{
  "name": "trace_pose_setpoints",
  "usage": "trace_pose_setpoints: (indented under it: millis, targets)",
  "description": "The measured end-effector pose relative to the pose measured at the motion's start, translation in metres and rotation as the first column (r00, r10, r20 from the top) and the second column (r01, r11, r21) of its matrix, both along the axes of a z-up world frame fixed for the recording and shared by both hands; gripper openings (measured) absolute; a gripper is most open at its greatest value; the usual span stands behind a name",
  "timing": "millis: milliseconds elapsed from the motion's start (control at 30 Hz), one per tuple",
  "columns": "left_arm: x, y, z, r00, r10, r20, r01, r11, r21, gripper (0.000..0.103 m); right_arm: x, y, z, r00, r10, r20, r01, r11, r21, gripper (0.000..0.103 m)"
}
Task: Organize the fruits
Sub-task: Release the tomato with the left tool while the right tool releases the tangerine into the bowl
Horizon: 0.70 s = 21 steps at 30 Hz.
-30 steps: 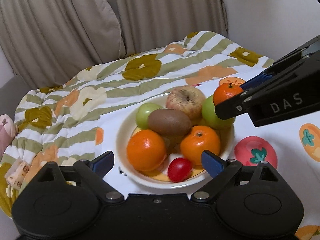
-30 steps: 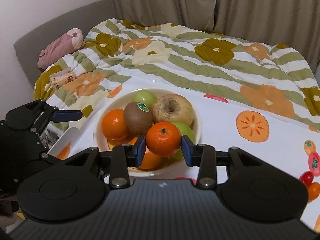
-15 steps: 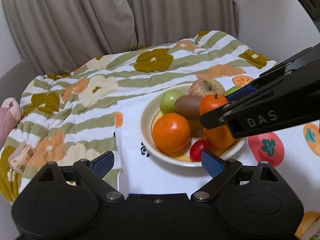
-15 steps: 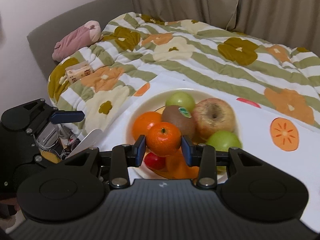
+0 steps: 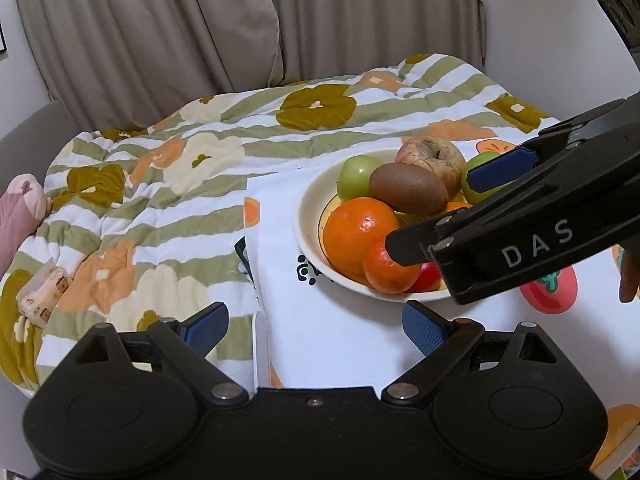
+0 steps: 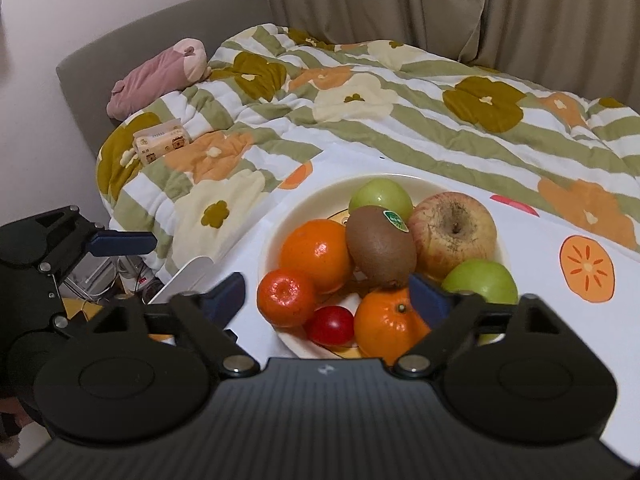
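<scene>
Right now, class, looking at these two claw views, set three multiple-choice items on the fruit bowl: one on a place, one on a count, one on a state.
1. Where does the small mandarin lie?
A. at the bowl's rim
B. on the quilt
C. in the left claw

2. How many green apples are in the bowl?
A. one
B. two
C. four

3. The right claw is:
A. shut on the kiwi
B. open
C. out of view

Answers: 1 A, it rests beside the cherry tomato; 2 B, one at the back, one at the right; 3 B, its fingers stand wide, having just opened.

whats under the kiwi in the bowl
The kiwi lies on top of the pile, resting against the large orange and the apple. What lies directly beneath it is hidden.
</scene>
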<state>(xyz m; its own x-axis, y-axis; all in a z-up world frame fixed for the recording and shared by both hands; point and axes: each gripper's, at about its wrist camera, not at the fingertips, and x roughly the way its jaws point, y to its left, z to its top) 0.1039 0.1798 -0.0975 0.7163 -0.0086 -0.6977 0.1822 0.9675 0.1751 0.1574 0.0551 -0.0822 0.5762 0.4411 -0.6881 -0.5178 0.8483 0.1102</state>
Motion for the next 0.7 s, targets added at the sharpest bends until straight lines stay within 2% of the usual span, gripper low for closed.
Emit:
trace_pose_setpoints:
  millis: [400, 700]
  targets:
    - [-0.003, -0.005, 0.012, 1.0, 0.01, 0.024, -0.01, 1.0, 0.001, 0.096, -0.008, -0.015, 0.017, 0.999, -0.028, 0.022, 0.028, 1.0, 0.009, 0.103]
    - [-0.01, -0.026, 0.036, 0.998, 0.02, 0.058, -0.02, 1.0, 0.003, 0.096, -0.022, -0.054, 0.041, 0.995, -0.095, 0.04, 0.094, 0.995, 0.027, 0.103]
